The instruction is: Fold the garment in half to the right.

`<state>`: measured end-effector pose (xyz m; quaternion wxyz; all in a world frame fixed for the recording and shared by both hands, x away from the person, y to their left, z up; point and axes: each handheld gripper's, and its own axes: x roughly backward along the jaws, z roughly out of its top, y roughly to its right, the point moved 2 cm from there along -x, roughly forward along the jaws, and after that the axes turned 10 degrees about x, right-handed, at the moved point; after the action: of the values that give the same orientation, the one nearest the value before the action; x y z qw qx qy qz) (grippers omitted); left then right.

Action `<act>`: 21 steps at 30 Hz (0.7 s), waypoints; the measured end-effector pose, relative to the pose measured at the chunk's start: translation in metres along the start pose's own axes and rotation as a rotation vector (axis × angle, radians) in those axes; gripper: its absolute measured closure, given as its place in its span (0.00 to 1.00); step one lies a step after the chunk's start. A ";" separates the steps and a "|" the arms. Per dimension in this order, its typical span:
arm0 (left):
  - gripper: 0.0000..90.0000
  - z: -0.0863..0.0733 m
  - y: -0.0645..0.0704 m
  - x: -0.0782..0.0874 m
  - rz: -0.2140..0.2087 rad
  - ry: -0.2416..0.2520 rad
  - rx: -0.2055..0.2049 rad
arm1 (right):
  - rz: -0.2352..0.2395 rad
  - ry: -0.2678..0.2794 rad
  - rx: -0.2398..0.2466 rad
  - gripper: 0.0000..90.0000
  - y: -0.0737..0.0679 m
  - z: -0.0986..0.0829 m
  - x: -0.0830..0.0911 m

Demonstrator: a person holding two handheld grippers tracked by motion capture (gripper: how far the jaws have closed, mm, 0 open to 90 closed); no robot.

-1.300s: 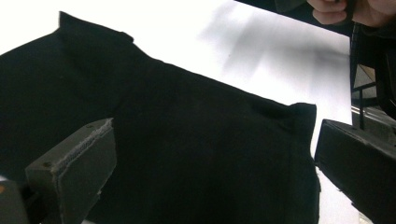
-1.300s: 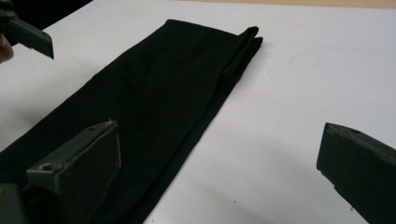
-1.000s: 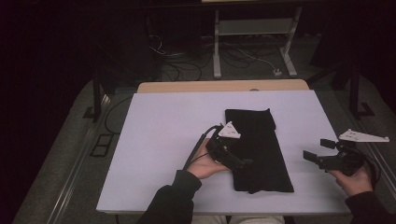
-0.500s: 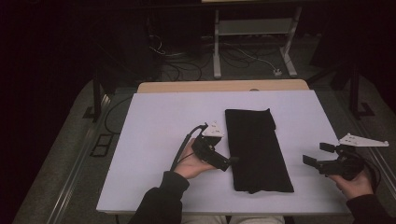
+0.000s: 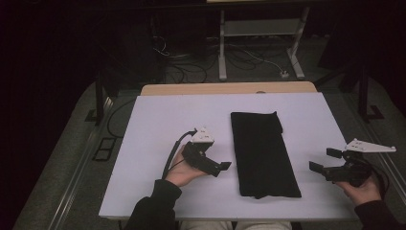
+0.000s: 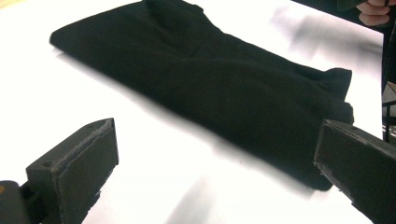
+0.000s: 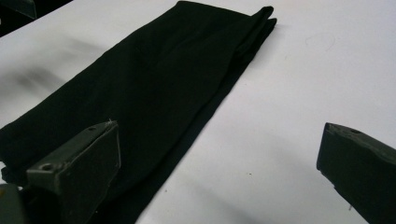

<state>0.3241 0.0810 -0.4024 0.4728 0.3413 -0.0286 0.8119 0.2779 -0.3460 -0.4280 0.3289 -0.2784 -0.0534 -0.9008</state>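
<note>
long black folded cloth (image 5: 263,153), seemingly flat

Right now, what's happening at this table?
A person holds a two-jaw gripper in each hand over a white table. A folded black cloth lies flat in the middle. The left gripper sits just to its left and the right gripper is off to its right. Both have jaws wide open and neither touches the cloth.

Dark long sleeves, 2 black claws, left claw (image 5: 225,166), right claw (image 5: 324,160), grey 3-cornered plates, black cable
</note>
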 end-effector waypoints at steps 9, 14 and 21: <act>0.00 -0.008 -0.009 0.017 0.020 0.026 0.024 | -0.005 0.002 0.002 0.00 0.001 -0.001 0.000; 0.00 -0.014 -0.015 0.026 0.032 0.031 0.038 | -0.006 0.001 0.002 0.00 0.000 -0.001 0.000; 0.00 -0.026 -0.025 0.039 0.058 0.037 0.058 | -0.008 0.003 0.002 0.00 0.000 -0.001 0.000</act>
<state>0.3177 0.1335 -0.4064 0.4395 0.3390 -0.0064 0.8318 0.2776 -0.3466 -0.4288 0.3257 -0.2765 -0.0551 -0.9024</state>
